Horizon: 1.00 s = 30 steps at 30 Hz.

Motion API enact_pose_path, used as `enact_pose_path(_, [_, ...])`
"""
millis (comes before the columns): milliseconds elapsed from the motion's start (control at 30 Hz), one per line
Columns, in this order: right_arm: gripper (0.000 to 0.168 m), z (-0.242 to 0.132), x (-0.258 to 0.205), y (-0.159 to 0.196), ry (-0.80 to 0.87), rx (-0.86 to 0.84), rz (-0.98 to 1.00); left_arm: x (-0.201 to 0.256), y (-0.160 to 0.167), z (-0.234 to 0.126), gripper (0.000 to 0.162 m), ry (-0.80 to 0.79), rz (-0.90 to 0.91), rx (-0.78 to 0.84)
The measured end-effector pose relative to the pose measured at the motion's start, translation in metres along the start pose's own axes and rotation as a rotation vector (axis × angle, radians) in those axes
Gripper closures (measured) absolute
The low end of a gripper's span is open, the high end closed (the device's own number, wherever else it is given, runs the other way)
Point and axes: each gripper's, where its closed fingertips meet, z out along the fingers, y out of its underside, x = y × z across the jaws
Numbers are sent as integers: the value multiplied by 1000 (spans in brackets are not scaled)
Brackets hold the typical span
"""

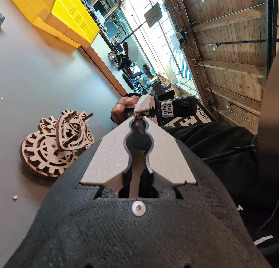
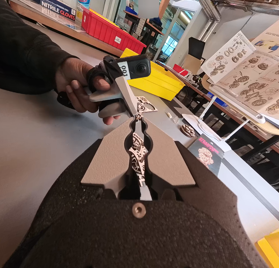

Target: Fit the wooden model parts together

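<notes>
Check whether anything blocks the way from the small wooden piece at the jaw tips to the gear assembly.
Nothing visible does. The small star-shaped wooden piece sits where the left gripper and right gripper meet; the pale openwork wooden gear assembly lies on the grey table beside them, unobstructed.

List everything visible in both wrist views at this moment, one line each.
Small wooden part: one, pale, pinched between both tongs' tips.
Gear assembly: one, pale wood, on the grey table.
Small gear: one, dark-edged, near the table edge.
Cut-out sheet: one, pale, behind the left tongs.
Yellow bins: stacked, far side.
Red bin: one, next table.
Instruction booklet: one, open on a white stand.
Kit box: one, black, right.
Left tongs: closed on the part.
Right tongs: closed on the part.
</notes>
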Motion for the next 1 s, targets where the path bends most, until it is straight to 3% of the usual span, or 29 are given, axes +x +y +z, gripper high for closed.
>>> enact_pose_path(333, [168, 1, -2, 2, -16, -5, 8, -8, 0, -6, 161, -75, 56, -15])
enact_pose_path(1000, [168, 2, -2, 8, -30, -28, 44, -11, 1, -6, 161, -63, 45, -21])
